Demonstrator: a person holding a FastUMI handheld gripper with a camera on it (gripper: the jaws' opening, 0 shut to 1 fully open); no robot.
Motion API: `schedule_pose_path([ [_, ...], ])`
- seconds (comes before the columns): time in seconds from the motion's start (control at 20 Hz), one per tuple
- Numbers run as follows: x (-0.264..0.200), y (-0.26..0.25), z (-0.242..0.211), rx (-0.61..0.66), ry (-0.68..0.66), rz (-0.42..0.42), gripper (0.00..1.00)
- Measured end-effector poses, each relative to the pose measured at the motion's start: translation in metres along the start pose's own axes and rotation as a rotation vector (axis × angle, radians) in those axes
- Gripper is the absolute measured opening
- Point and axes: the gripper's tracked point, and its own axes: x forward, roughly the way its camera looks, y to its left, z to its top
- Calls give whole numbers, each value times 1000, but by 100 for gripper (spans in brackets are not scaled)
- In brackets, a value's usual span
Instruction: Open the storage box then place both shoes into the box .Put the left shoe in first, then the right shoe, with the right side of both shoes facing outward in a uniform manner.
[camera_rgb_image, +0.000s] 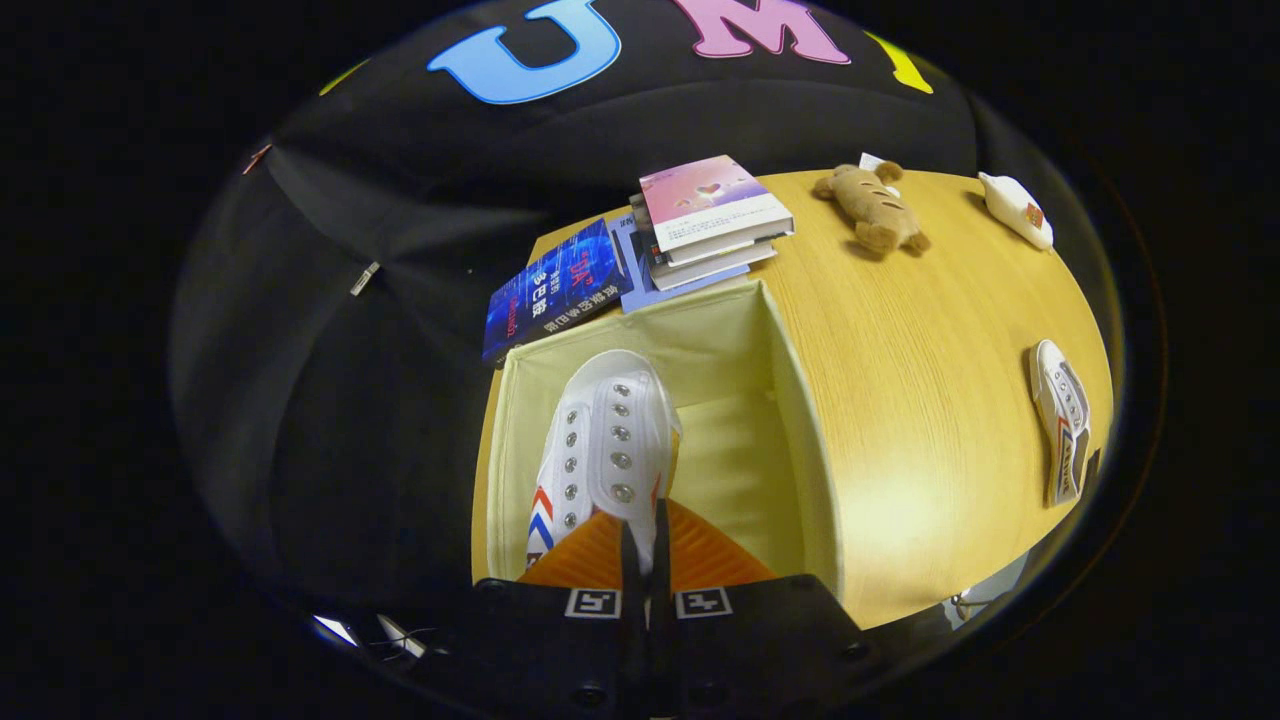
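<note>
Tongs (645, 560) pinch a white shoe (610, 440) over the open box (790, 400).

The tongs are almost closed on the shoe's thin, soft side; it looks light and floppy. Far right on the bench (920, 380) lies the other shoe (1062, 420); grab its edge.

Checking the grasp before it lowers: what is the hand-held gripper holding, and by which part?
The hand-held gripper is shut on the white sneaker, pinching its upper near the heel end, over the open storage box.
</note>
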Motion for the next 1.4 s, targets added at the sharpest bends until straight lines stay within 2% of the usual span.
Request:
schedule_pose_path([
  [0.35,21,1,-11,57,3,-6,5],
  [0.4,24,3,-12,70,13,7,5],
  [0.45,24,14,-14,97,29,70,5],
  [0.5,17,29,-17,133,49,139,28],
  [0.55,15,35,-19,152,63,173,51],
  [0.65,11,34,-16,127,58,195,98],
  [0.9,-45,30,-2,11,-7,277,98],
  [1.05,-89,-8,35,-82,-143,268,98],
  [1.2,-122,-85,61,-149,-242,163,98],
  [1.4,-149,-222,68,-222,-280,-82,98],
])
